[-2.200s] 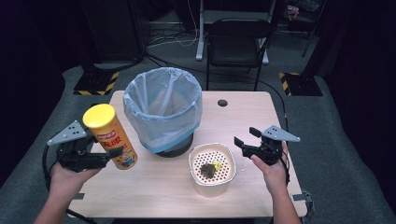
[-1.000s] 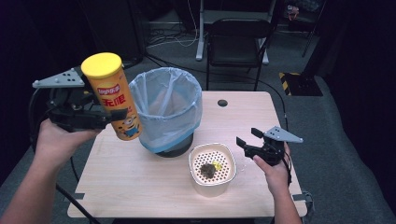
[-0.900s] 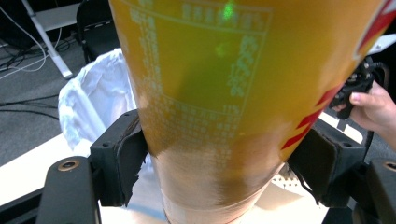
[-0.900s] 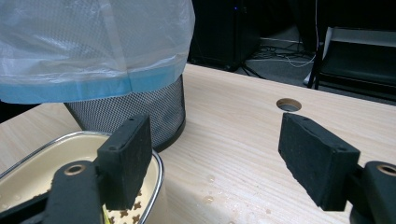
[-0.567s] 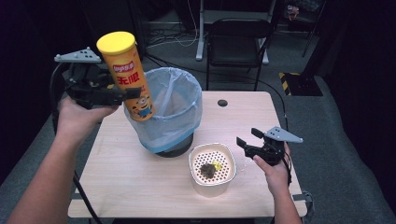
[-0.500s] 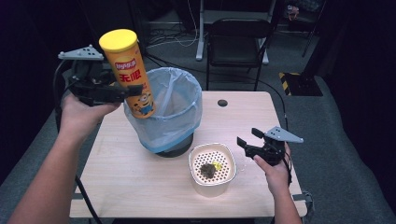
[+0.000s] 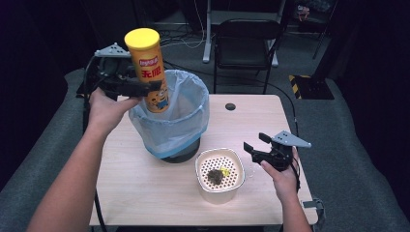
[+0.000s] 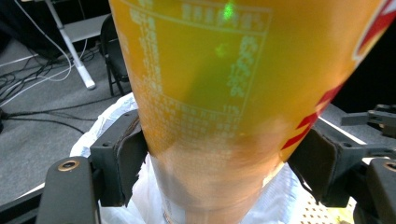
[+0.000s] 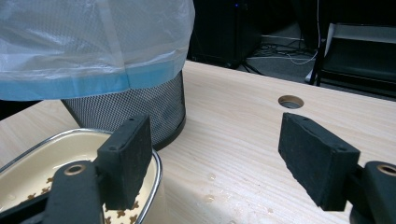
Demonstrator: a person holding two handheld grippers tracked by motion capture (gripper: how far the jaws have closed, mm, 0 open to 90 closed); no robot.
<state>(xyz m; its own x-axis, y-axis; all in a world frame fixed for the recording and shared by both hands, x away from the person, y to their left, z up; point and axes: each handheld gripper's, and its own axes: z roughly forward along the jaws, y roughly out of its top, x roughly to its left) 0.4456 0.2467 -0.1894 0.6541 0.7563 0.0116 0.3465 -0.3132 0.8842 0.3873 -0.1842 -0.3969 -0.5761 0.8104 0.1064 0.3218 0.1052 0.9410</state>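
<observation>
While the left tool (image 7: 145,88) grips a can (image 7: 147,69) raised over the bin (image 7: 171,123), the right tool (image 7: 255,147) rests on the counter (image 7: 145,183), jaws apart and empty.

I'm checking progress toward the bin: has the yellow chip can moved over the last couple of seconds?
Yes. The chip can, clamped in the left gripper, has risen from the table and moved right, over the rim of the lined bin.

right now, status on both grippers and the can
Left gripper shut on yellow chip can, upright over bin rim. Right gripper open, empty, beside strainer bowl. Nothing blocking.
</observation>
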